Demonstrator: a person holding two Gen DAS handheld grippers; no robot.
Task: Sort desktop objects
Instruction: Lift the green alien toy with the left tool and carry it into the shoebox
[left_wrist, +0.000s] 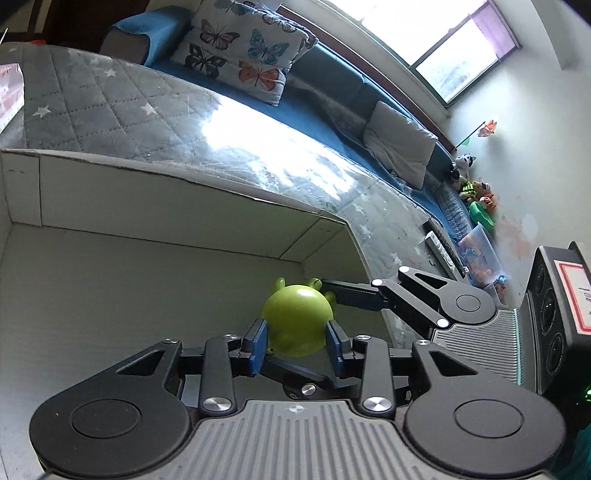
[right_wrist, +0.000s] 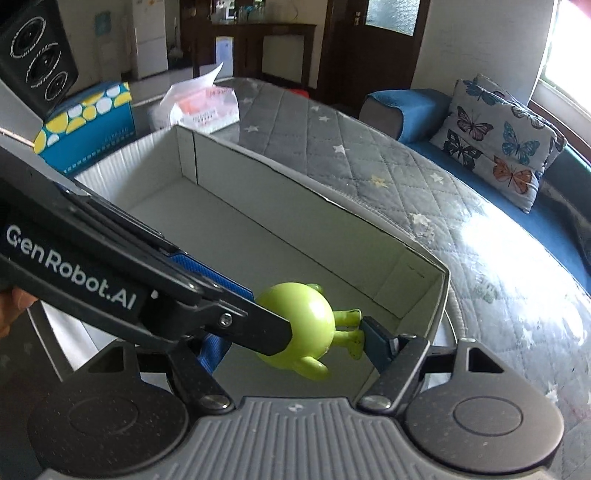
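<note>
Left wrist view: left gripper (left_wrist: 297, 341) is closed on the green toy figure (left_wrist: 297, 320), both blue pads pressed against the sides of its round body, at lower centre of the frame. The toy sits over the interior of the white cardboard box (left_wrist: 110, 192), near the box's right end wall; whether it touches the box floor cannot be told. Right gripper (left_wrist: 332, 293) enters from the right of this frame, one black finger tip reaching the toy's far side by its small limbs. Right wrist view: the same green toy figure (right_wrist: 297, 321) is at lower centre, body round and glossy, legs pointing toward the right of the frame. Right gripper (right_wrist: 291, 341) stands spread, its right blue pad (right_wrist: 376, 341) just at or touching the toy's feet; its left pad is mostly hidden behind the left gripper's arm, so a grip by this claw is not confirmed — it reads as open around the toy. The left gripper (right_wrist: 271, 326) crosses from the left edge, marked GenRobot.AI. Box (right_wrist: 258, 206) extends from lower right toward upper left. It rests on a grey quilted table cover (right_wrist: 369, 155) with stars. Upper left: blue patterned carton (right_wrist: 92, 122), tissue pack (right_wrist: 201, 107). Upper right: butterfly cushion (right_wrist: 498, 140) on the blue sofa (right_wrist: 402, 107).
</note>
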